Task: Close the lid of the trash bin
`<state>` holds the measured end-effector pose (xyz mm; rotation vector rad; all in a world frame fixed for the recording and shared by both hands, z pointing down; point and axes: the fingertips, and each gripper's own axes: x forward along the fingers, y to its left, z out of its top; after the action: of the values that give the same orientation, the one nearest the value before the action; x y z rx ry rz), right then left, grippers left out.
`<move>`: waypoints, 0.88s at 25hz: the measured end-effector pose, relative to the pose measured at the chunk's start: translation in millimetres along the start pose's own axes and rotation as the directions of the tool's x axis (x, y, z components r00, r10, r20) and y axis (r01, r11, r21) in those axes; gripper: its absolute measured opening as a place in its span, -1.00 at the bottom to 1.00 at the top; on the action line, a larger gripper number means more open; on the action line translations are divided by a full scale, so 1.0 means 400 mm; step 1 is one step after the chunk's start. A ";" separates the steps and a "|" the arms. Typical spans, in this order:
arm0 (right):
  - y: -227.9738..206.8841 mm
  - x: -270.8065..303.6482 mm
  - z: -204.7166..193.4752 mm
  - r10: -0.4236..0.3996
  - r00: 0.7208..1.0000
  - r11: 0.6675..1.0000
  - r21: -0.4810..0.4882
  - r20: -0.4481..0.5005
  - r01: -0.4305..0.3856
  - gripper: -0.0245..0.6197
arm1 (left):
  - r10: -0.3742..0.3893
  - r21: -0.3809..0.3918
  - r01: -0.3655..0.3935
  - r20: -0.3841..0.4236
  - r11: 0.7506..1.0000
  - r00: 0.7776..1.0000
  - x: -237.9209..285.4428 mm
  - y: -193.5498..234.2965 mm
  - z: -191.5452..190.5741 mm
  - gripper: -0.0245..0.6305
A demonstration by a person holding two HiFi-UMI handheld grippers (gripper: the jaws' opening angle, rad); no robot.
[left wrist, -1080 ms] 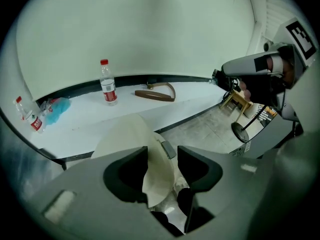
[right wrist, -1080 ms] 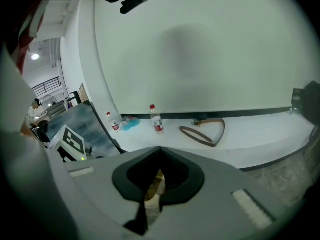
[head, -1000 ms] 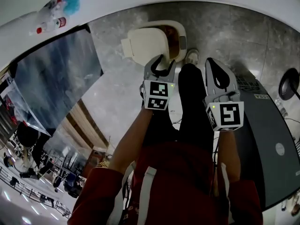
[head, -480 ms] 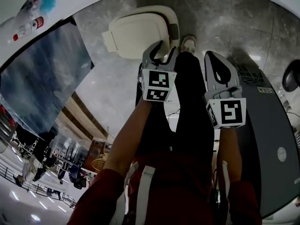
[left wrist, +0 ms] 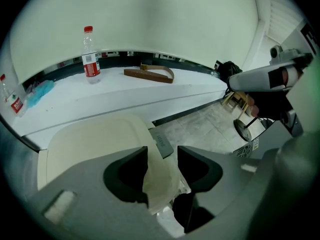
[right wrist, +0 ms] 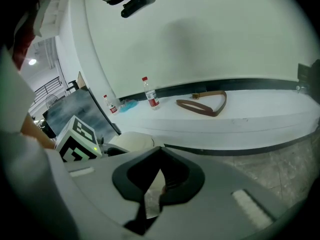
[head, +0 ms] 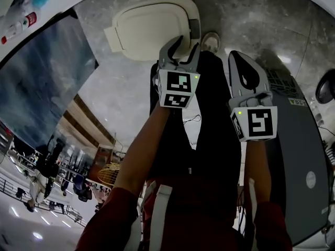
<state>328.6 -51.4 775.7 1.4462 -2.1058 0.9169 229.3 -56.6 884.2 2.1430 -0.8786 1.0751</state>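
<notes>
Trash bin lid (head: 149,27) on floor (head: 125,93) ahead, lying low, apparently down. Left gripper (head: 180,45) just beside its near edge, jaws apart, gripping nothing. Right gripper (head: 235,59) closed, empty, off to the side. Risk: open jaw snagging the rim, flipping it up. Bin body hidden under lid; full seating hard to judge.

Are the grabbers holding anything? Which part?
Nothing is clamped. The left gripper is open, its jaws straddling the trash bin lid at its edge. The right gripper is shut and empty.
</notes>
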 end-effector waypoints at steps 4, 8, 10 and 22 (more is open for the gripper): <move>-0.014 0.015 0.004 0.008 1.000 1.000 -0.003 -0.003 -0.008 -0.92 | 0.002 -0.038 -0.003 -0.016 0.999 1.000 0.013 0.006 -0.006 -0.33; -0.008 0.020 0.007 0.029 1.000 0.999 -0.015 -0.005 -0.029 -0.92 | 0.003 -0.068 -0.004 -0.017 0.998 1.000 0.024 0.006 -0.013 -0.33; -0.003 0.024 0.002 0.040 0.999 0.999 -0.029 -0.009 -0.041 -0.92 | -0.011 -0.090 0.009 -0.025 0.996 1.000 0.035 0.000 -0.018 -0.32; 0.026 0.051 -0.005 0.009 1.000 0.999 -0.048 -0.029 -0.011 -0.92 | -0.055 -0.028 0.056 0.025 0.998 0.998 0.022 -0.016 -0.013 -0.28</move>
<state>311.5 -60.8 787.8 1.3921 -2.1017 0.8798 235.8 -51.4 892.8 2.1480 -0.8356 1.0056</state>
